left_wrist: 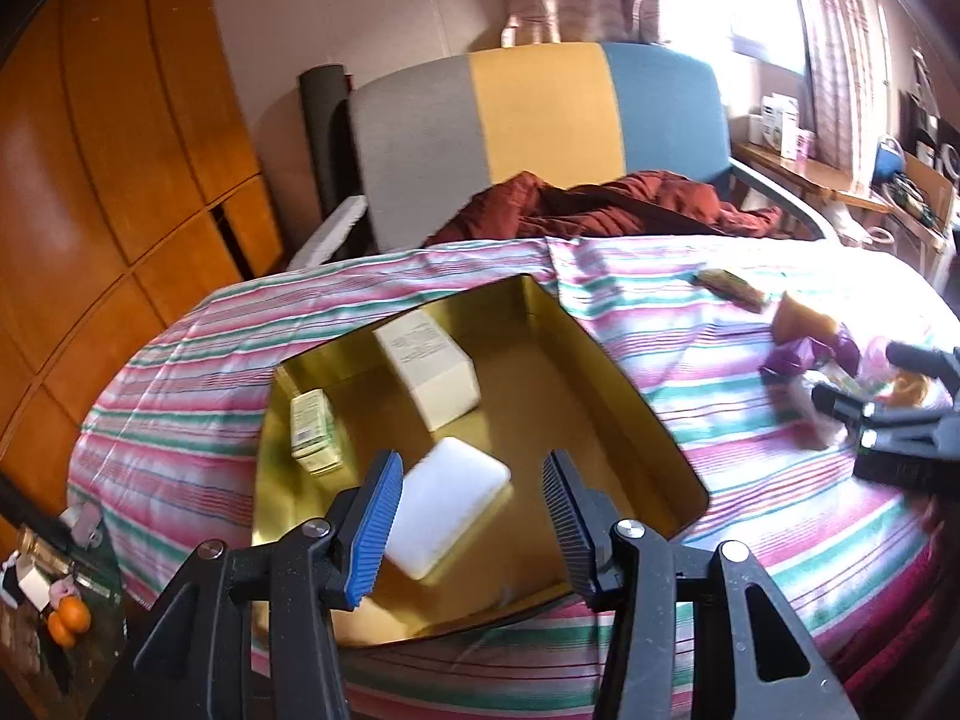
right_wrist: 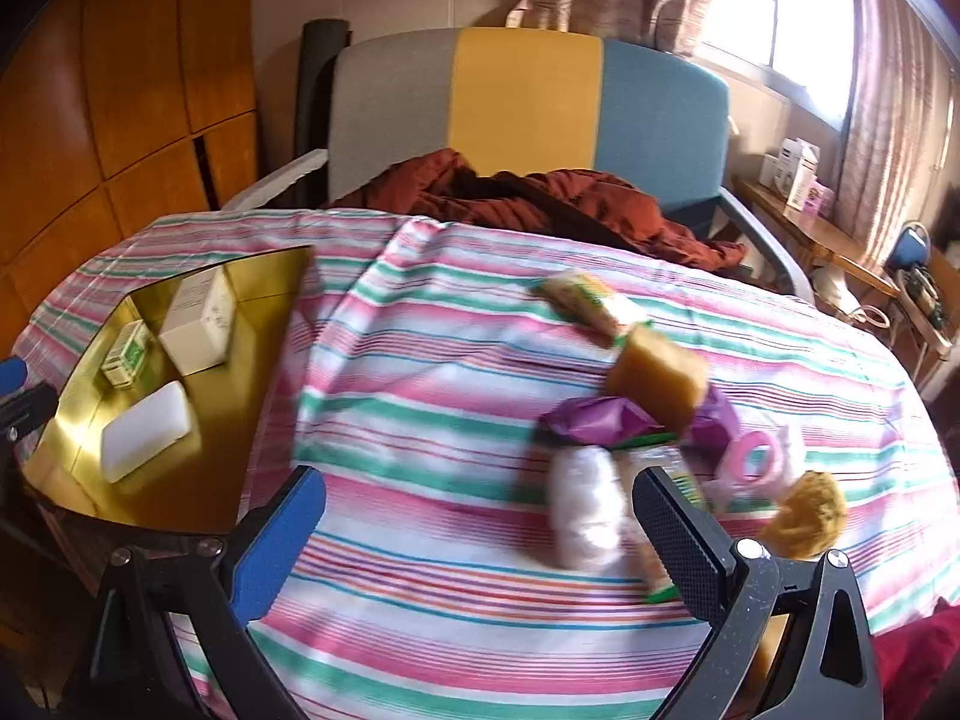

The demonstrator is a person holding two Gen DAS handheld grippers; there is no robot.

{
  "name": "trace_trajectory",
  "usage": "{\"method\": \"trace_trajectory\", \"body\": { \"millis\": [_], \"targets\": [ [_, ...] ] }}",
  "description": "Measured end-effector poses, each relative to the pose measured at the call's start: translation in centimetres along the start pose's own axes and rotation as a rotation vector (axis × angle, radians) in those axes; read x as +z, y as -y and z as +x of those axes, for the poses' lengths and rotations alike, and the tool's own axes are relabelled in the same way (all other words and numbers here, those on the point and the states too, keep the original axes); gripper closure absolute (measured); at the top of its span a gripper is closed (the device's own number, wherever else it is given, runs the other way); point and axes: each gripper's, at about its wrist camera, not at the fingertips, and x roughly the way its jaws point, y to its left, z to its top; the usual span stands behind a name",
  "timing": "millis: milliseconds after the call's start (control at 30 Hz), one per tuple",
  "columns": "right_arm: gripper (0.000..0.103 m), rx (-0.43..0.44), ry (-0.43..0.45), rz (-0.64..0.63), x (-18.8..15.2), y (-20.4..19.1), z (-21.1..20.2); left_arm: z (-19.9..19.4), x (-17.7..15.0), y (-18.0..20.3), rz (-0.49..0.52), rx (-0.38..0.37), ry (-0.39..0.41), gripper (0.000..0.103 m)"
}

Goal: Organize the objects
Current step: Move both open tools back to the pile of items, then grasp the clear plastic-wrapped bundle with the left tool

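Observation:
A gold tin tray point(left_wrist: 630, 396) point(right_wrist: 252, 396) lies on the striped cloth. It holds a white block point(left_wrist: 447, 510) point(right_wrist: 144, 447), a cream box point(left_wrist: 429, 375) point(right_wrist: 201, 324) and a small green box point(left_wrist: 312, 432) point(right_wrist: 127, 354). My left gripper point(left_wrist: 471, 516) is open and empty above the tray's near end, over the white block. My right gripper point(right_wrist: 480, 531) point(left_wrist: 870, 402) is open and empty, low over a pile of loose items: a white wrapped roll point(right_wrist: 585, 507), a purple packet point(right_wrist: 600, 420), a tan sponge point(right_wrist: 657, 384), a pink ring point(right_wrist: 759, 456) and a yellow scrubber point(right_wrist: 807, 513).
A green-yellow packet point(right_wrist: 591, 297) point(left_wrist: 732, 288) lies farther back on the cloth. A grey, yellow and blue chair point(left_wrist: 540, 120) with a rust blanket point(left_wrist: 600, 207) stands behind the table. Wooden cabinets point(left_wrist: 90, 180) are on the left. A cluttered side shelf point(right_wrist: 828, 228) is on the right.

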Motion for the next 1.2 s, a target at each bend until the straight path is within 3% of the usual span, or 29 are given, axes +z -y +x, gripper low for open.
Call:
{"method": "trace_trajectory", "body": {
  "millis": [133,233,367,600,867,1133,1200],
  "targets": [
    [0.000,-0.058,0.009,0.033,0.7,3.4,-0.4,0.3,0.4,1.5,0.024,-0.086,-0.012,0.053],
    [0.000,-0.123,0.023,0.076,1.3,6.9,-0.9,0.5,0.8,2.8,0.046,-0.161,-0.013,0.039],
    [0.000,-0.183,0.043,0.198,1.4,12.4,-1.3,1.0,1.4,4.8,0.069,-0.264,-0.035,0.039],
    [0.000,-0.123,0.035,0.544,-0.4,20.3,-0.7,2.7,2.2,9.6,0.139,-0.396,-0.119,0.039],
    [0.000,-0.075,0.055,0.635,-1.1,21.6,-1.1,5.8,3.3,16.2,0.191,-0.474,-0.214,0.040],
    [0.000,-0.018,0.048,0.679,-1.5,22.2,-0.8,9.5,5.2,20.7,0.116,-0.591,-0.299,0.041],
    [0.000,-0.008,0.050,0.686,-1.5,22.3,-0.8,10.7,5.6,21.8,0.101,-0.598,-0.316,0.047]
  ]
}}
